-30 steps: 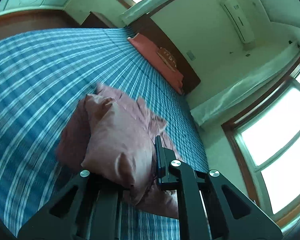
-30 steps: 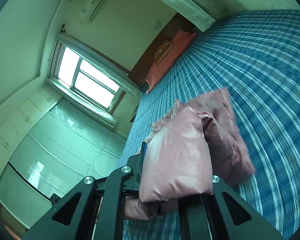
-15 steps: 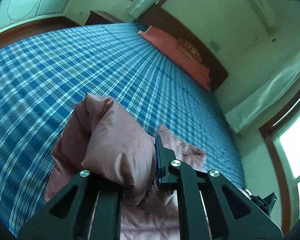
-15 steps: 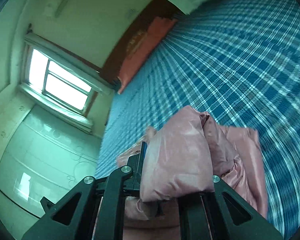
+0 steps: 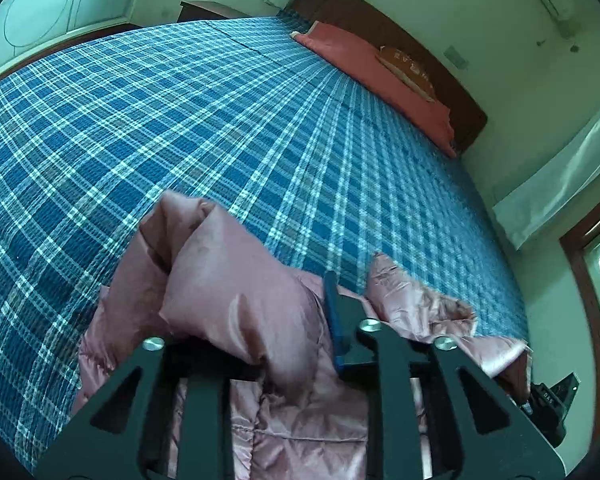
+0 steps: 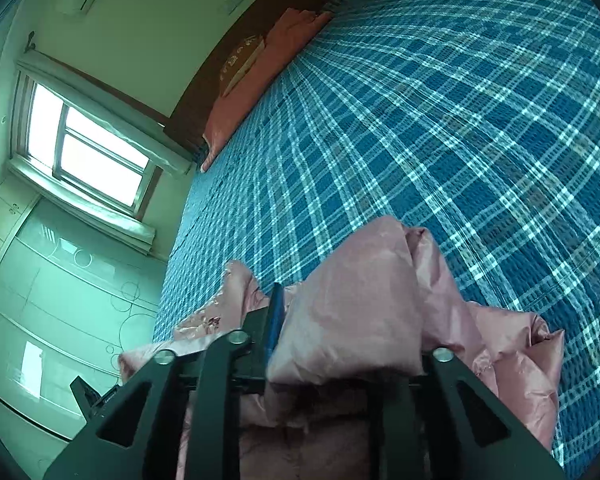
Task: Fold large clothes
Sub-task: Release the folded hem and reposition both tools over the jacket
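Left wrist view, from left to right. A pale wardrobe front [image 5: 40, 20] in the far left corner. Then a wide bed [image 5: 180, 120] under a blue plaid cover, filling most of the frame. At its near edge, a pink padded jacket [image 5: 228, 280], bunched and rumpled, resting on the plaid. One puffy fold of it raised between the fingers of the left gripper [image 5: 248, 312]. Jaws just been opening, now parted part-way, with the fold loose in the gap and draped over the left finger. Blue pad [image 5: 334, 320] of the right finger just beside the cloth. Further right, a wrinkled flap of the jacket flat on the cover. Beyond it, an orange-red pillow [image 5: 364, 64] along a dark headboard [image 5: 380, 28], and a light curtain [image 5: 560, 184] at the far right.

Right wrist view, same order. A bright window [image 6: 88, 152] at left, above a patterned wardrobe [image 6: 60, 280]. Pillow [image 6: 252, 92] and headboard further back. Near the bottom, the right gripper [image 6: 352, 320], jaws likewise just been opening and part-way apart. Another thick fold of the jacket [image 6: 352, 304] between them, hiding the right finger. More pink cloth spilling rightward over the plaid bed [image 6: 460, 120].
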The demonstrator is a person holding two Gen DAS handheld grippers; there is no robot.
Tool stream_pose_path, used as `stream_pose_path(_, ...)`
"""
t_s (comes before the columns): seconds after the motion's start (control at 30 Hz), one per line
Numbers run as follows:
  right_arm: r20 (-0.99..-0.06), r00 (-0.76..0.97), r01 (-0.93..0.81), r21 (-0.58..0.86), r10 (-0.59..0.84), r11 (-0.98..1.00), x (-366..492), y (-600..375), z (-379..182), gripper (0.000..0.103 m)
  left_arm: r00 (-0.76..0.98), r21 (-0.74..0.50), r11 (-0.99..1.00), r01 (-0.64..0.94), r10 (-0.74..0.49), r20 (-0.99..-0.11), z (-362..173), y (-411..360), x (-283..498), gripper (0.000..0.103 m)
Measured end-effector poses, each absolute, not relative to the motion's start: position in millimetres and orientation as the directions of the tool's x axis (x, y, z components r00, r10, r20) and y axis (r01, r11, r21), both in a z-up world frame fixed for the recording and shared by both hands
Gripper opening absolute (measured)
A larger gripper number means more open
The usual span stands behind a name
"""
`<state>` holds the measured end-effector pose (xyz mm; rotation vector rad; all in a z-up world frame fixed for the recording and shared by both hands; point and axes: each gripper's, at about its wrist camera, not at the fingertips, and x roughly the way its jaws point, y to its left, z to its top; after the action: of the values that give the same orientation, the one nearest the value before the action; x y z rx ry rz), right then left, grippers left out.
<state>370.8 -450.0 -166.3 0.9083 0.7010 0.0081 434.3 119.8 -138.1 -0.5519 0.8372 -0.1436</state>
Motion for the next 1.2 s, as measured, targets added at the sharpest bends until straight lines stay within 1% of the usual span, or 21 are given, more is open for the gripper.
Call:
stream_pose_path(0.03,-0.544,0.789,0.268,0.724,0.287,0.635,367,-449,-161,0.052,0.676,-0.528,0.844,-0.092,-0.336,-0.656,-133,122,432,0.043)
stream_pose_path(0.07,-0.534,0.800,0.261,0.720,0.274,0.643,362,-449,-154,0.063,0.684,-0.532,0.841,-0.093,-0.335,-0.648,-129,124,430,0.053)
stream_pose_path(0.1,-0.529,0.808,0.258,0.714,0.259,0.651,359,-449,-148,0.065,0.698,-0.534,0.840,-0.093,-0.327,-0.637,-123,126,426,0.058)
stream_pose_path(0.2,-0.512,0.828,0.233,0.686,0.229,0.689,347,-446,-128,0.066,0.726,-0.524,0.848,-0.080,-0.311,-0.613,-104,131,414,0.061)
stream_pose_path(0.3,-0.530,0.821,0.220,0.636,0.212,0.739,335,-431,-117,0.066,0.742,-0.501,0.864,-0.052,-0.302,-0.598,-94,130,398,0.061)
stream_pose_path(0.4,-0.590,0.788,0.202,0.517,0.175,0.831,339,-400,-113,0.064,0.720,-0.433,0.901,-0.014,-0.291,-0.629,-100,117,391,0.061)
stream_pose_path(0.47,-0.626,0.763,0.171,0.434,0.160,0.884,353,-377,-114,0.058,0.703,-0.393,0.920,-0.002,-0.278,-0.654,-108,106,396,0.060)
stream_pose_path(0.63,-0.664,0.736,0.115,0.317,0.134,0.941,397,-331,-111,0.056,0.683,-0.338,0.941,-0.018,-0.235,-0.691,-127,88,424,0.060)
stream_pose_path(0.77,-0.707,0.701,0.074,0.203,0.094,0.976,435,-298,-124,0.056,0.670,-0.299,0.953,-0.051,-0.189,-0.718,-143,83,450,0.060)
stream_pose_path(0.87,-0.758,0.647,0.086,0.173,0.077,0.981,454,-292,-151,0.056,0.630,-0.261,0.962,-0.085,-0.151,-0.762,-163,83,468,0.061)
stream_pose_path(0.93,-0.776,0.622,0.091,0.209,0.108,0.974,458,-295,-166,0.056,0.617,-0.264,0.960,-0.094,-0.152,-0.772,-171,85,474,0.061)
stream_pose_path(1.0,-0.770,0.626,0.088,0.225,0.122,0.970,455,-300,-161,0.056,0.620,-0.260,0.961,-0.090,-0.151,-0.770,-167,85,476,0.060)
stream_pose_path(1.07,-0.763,0.634,0.094,0.238,0.126,0.967,448,-311,-151,0.056,0.631,-0.287,0.955,-0.074,-0.178,-0.755,-158,89,474,0.060)
stream_pose_path(1.13,-0.749,0.655,0.134,0.242,0.097,0.961,442,-331,-140,0.056,0.654,-0.308,0.948,-0.079,-0.184,-0.734,-151,99,473,0.060)
stream_pose_path(1.2,-0.753,0.656,0.195,0.218,0.038,0.956,438,-354,-137,0.056,0.654,-0.312,0.944,-0.109,-0.169,-0.737,-152,112,476,0.060)
